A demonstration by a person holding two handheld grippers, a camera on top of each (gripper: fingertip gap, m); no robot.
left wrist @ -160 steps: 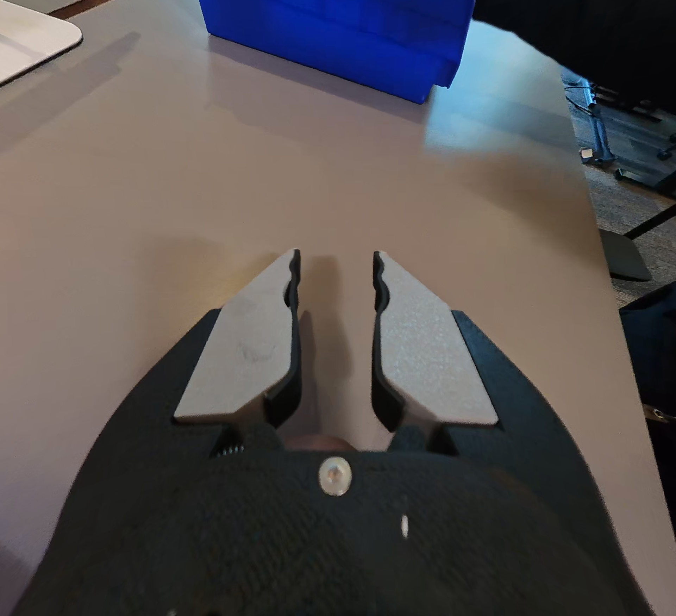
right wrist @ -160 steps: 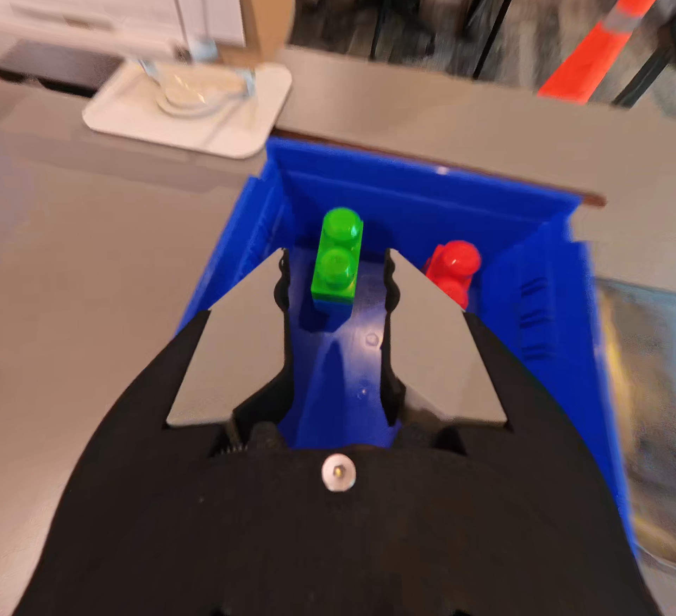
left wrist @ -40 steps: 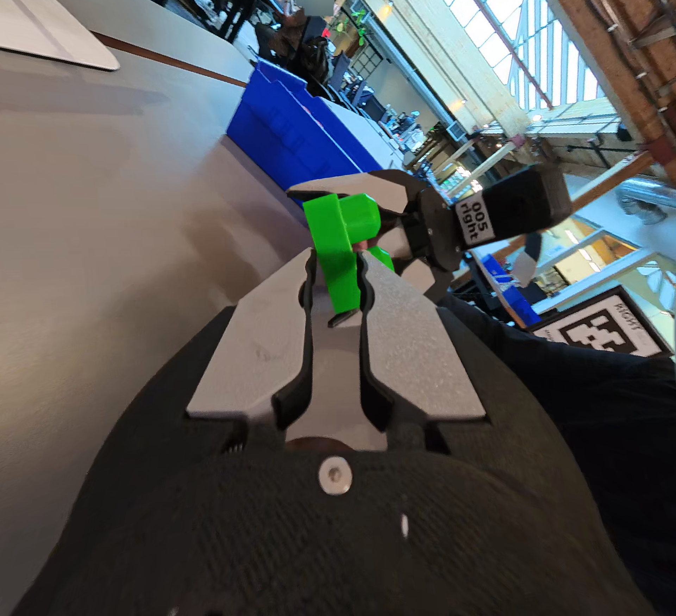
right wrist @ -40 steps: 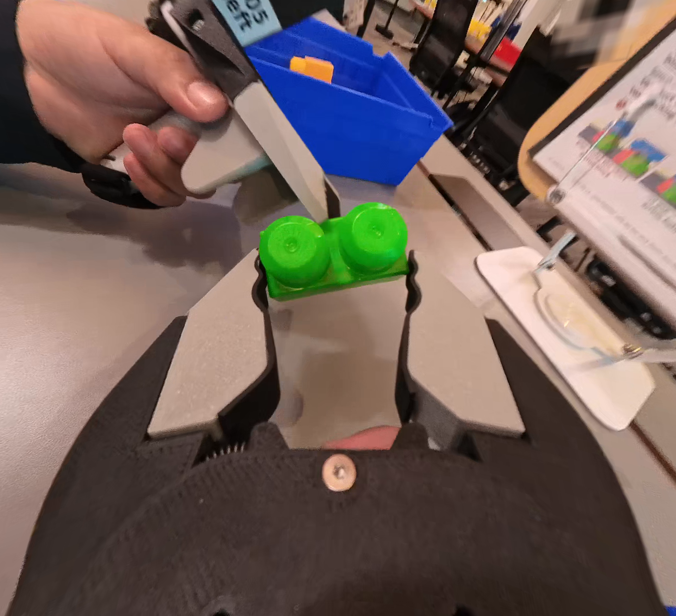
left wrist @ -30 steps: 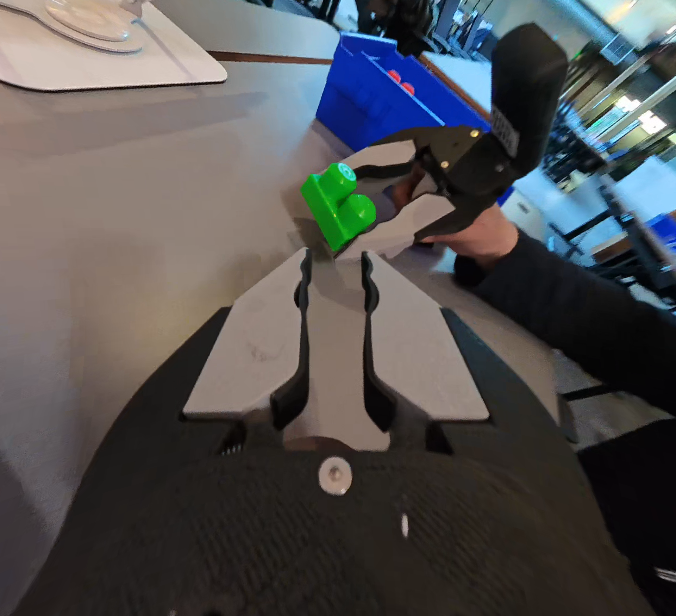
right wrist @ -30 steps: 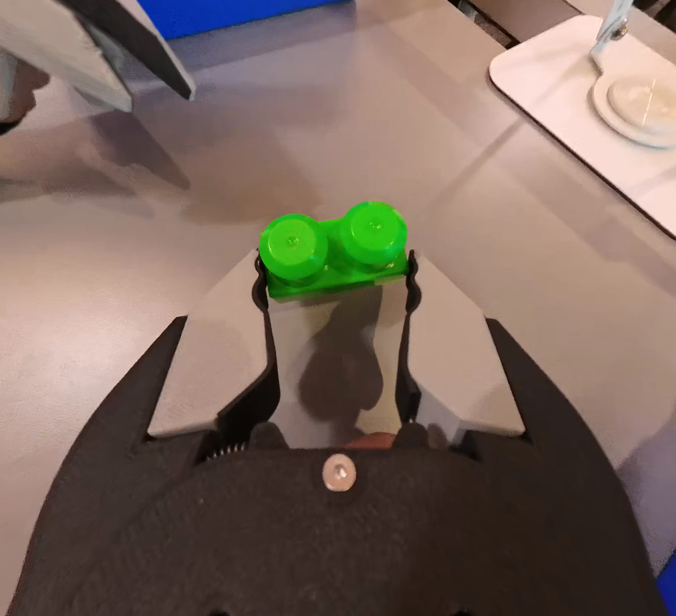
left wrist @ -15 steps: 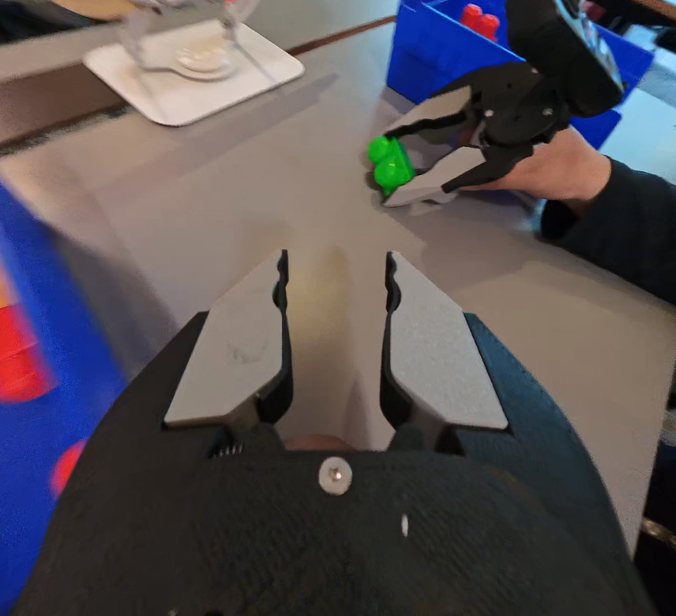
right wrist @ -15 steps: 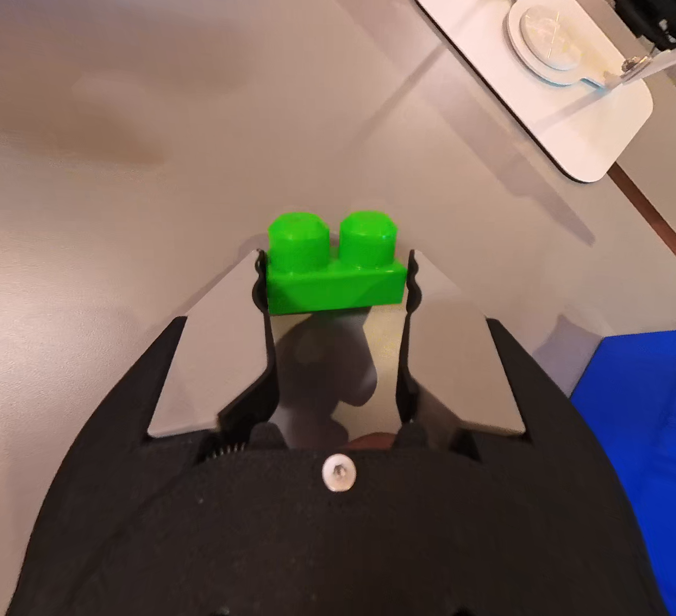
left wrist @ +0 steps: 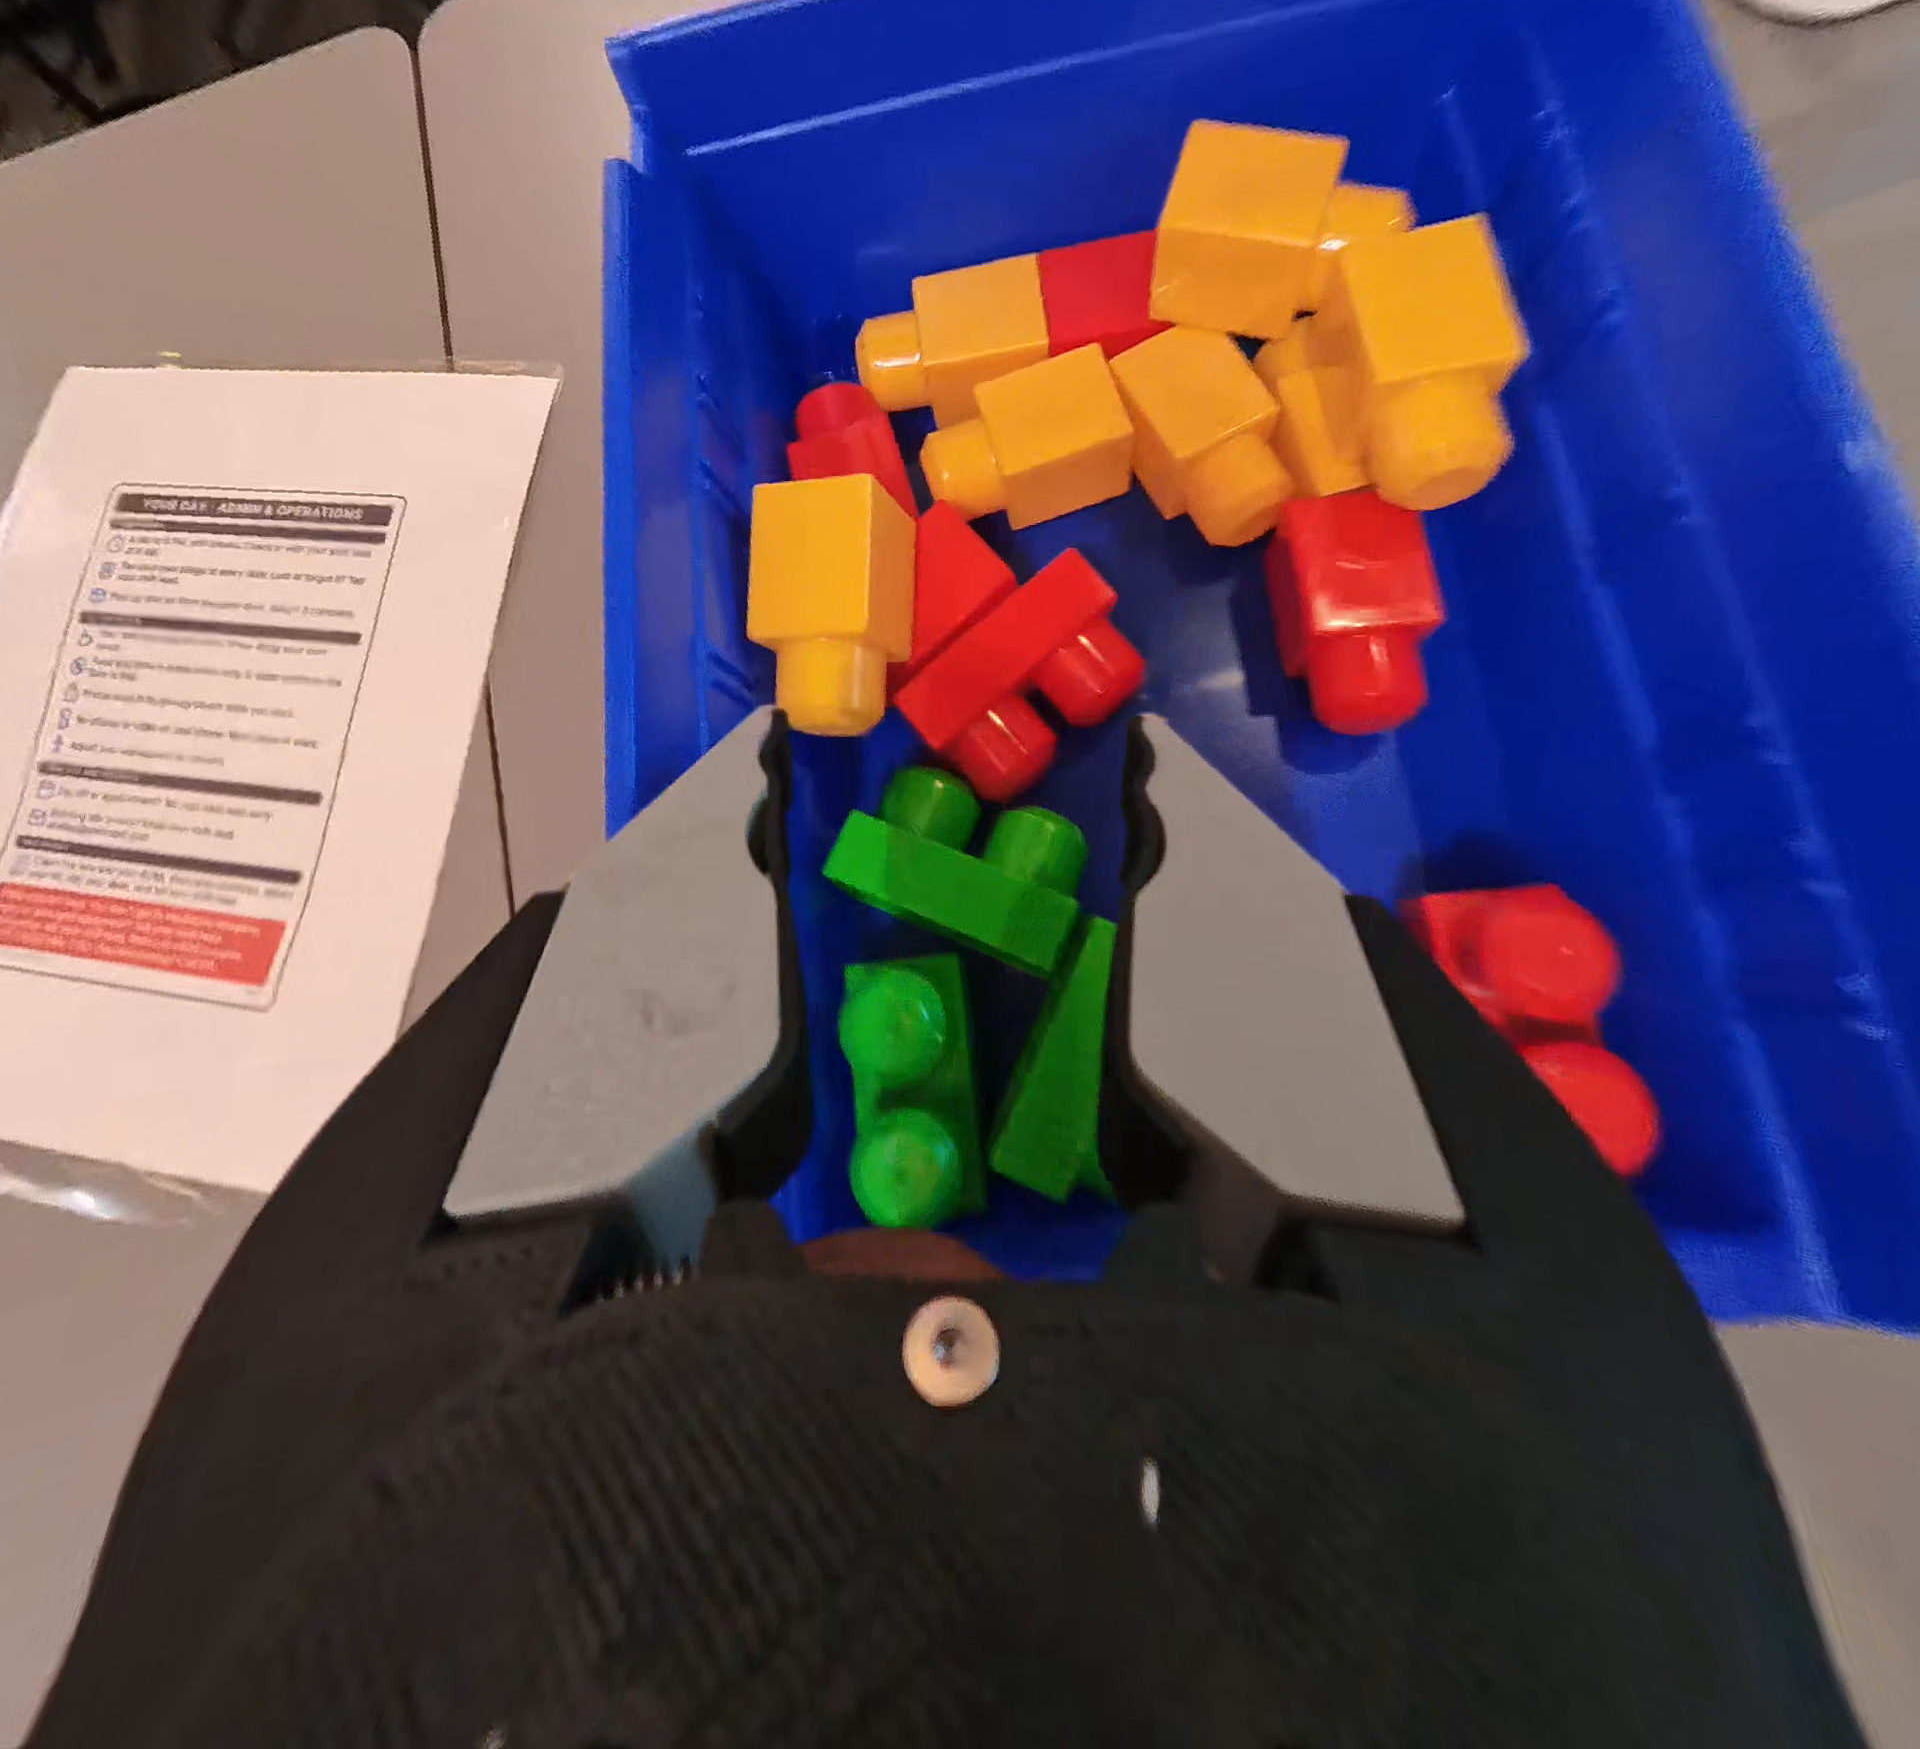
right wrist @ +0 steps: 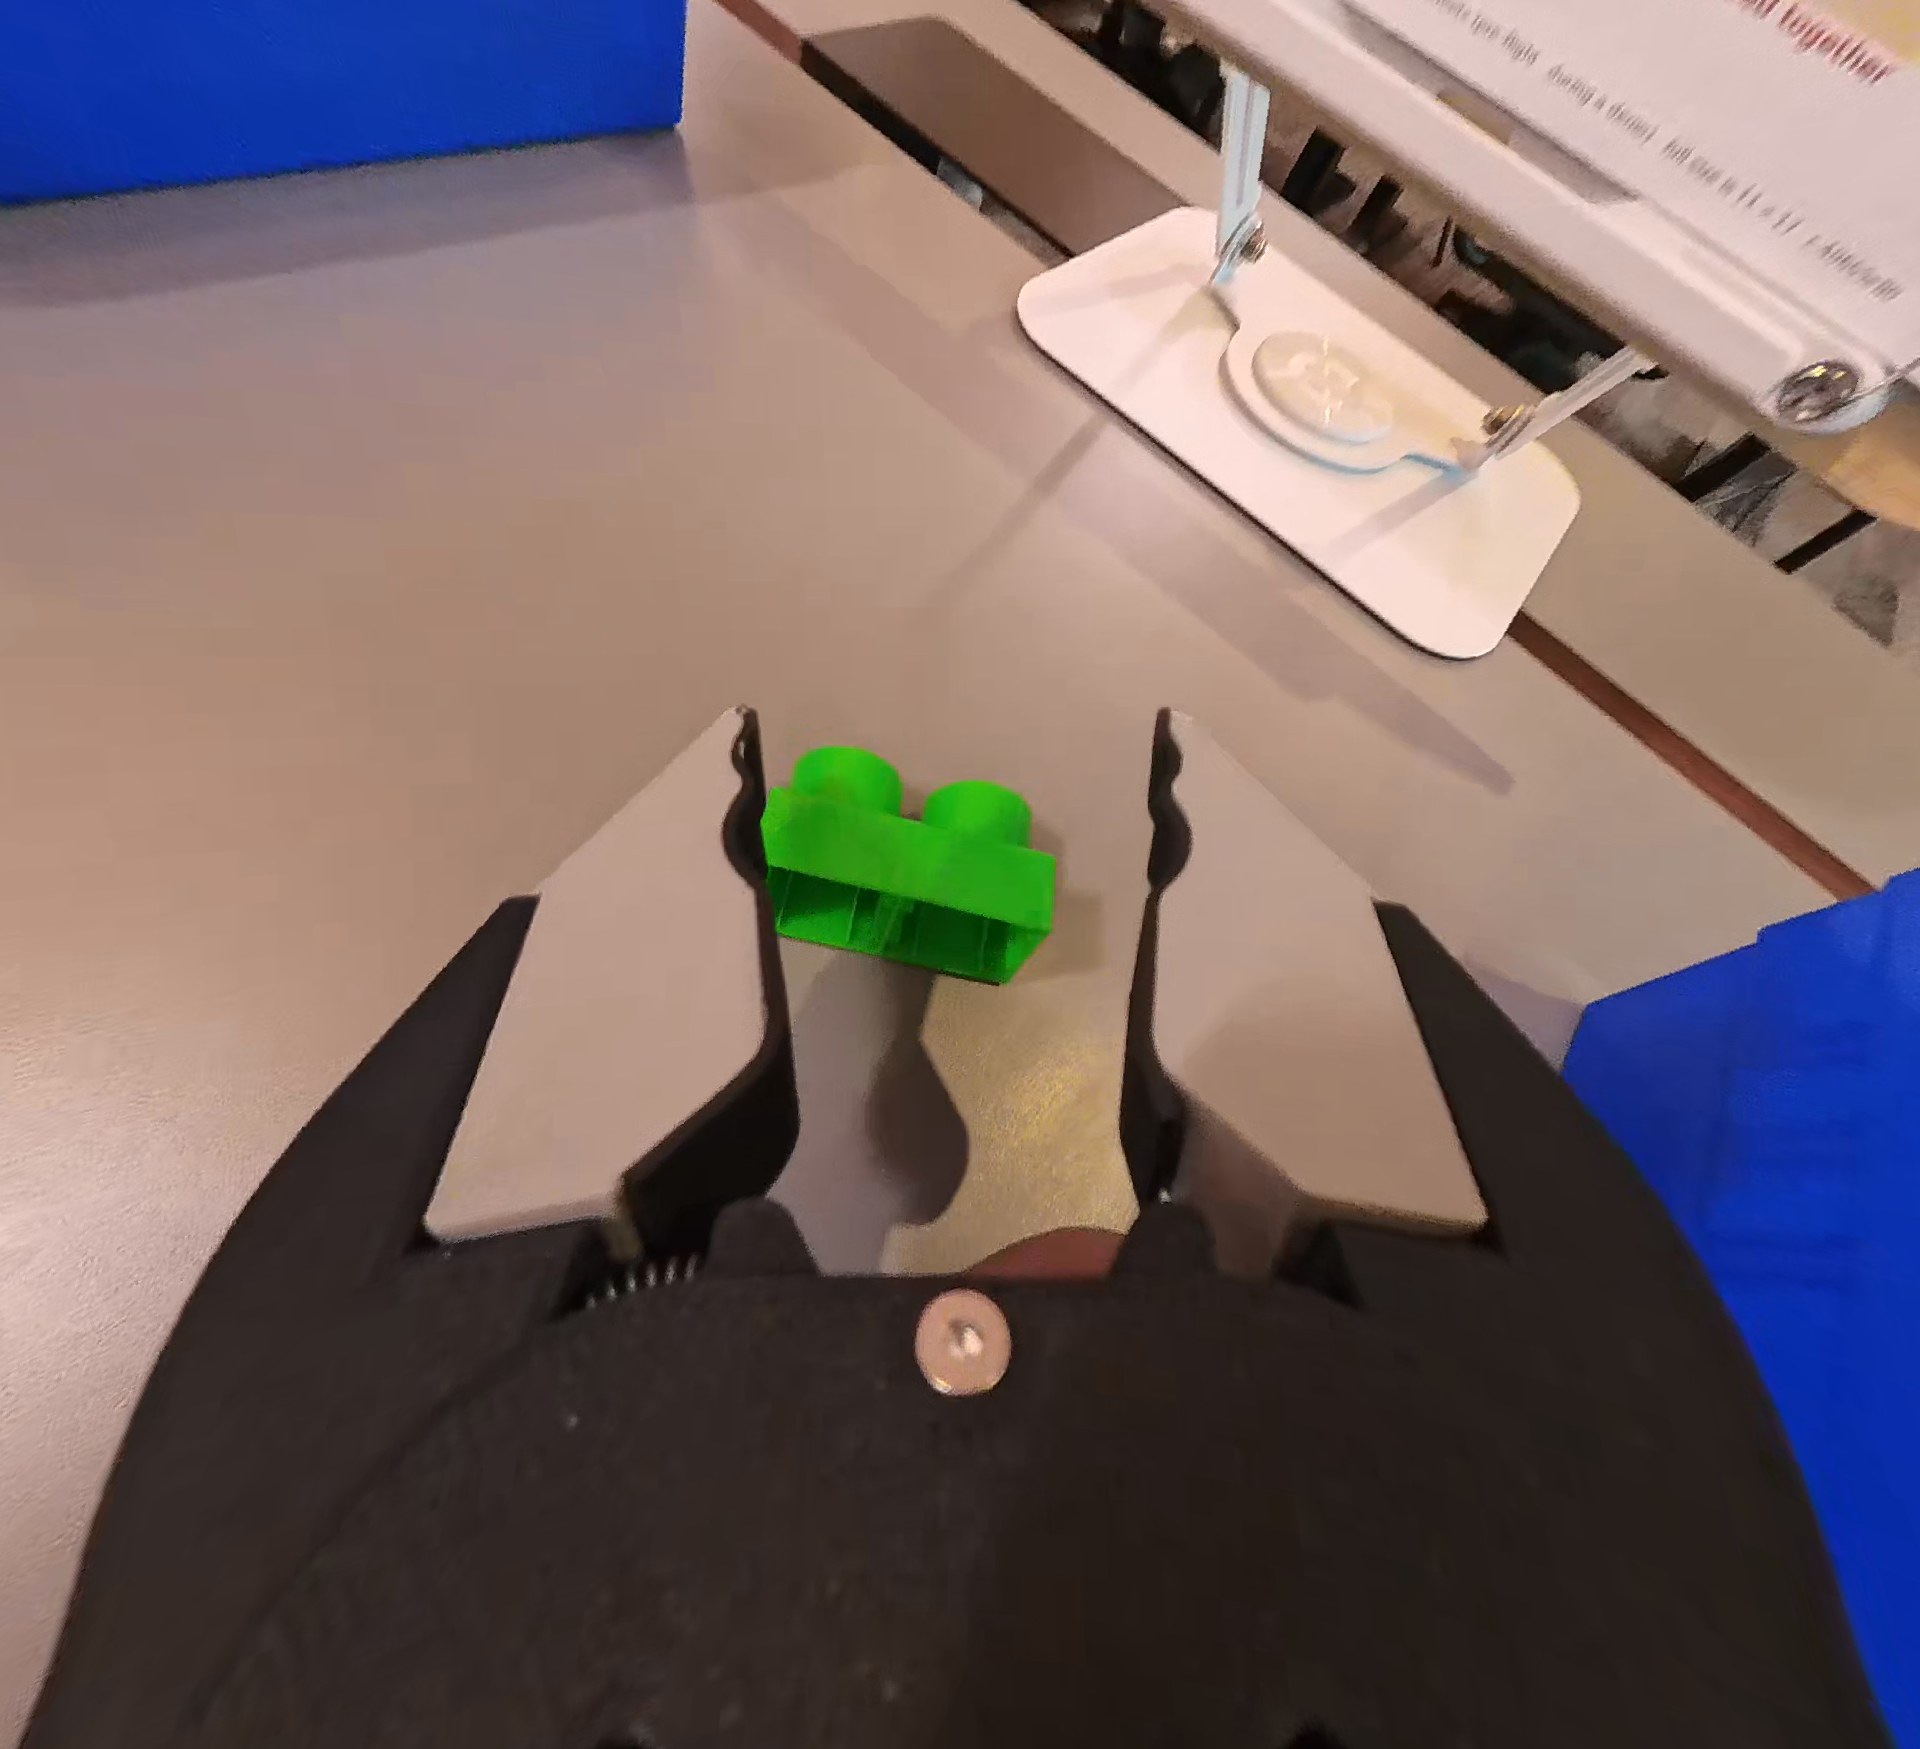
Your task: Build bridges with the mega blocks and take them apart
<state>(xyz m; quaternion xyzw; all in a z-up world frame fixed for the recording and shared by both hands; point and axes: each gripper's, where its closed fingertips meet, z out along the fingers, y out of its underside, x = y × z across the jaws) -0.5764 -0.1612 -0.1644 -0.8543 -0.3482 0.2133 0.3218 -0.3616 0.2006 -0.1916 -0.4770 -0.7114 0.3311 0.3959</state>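
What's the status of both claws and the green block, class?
Right claw open; green block lying tipped on the table, released. Left claw open, empty, above the blue bin of blocks. Nothing in the way.

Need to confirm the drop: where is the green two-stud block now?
Right wrist view: the green two-stud block lies on the grey table between the open right hand-held gripper fingers, nearer the left one.

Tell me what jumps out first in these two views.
The blue bin full of yellow, red and green blocks fills the left wrist view, with the open left gripper hanging over the green ones. In the right wrist view, one green block lies tipped on the grey table between the open right gripper fingers.
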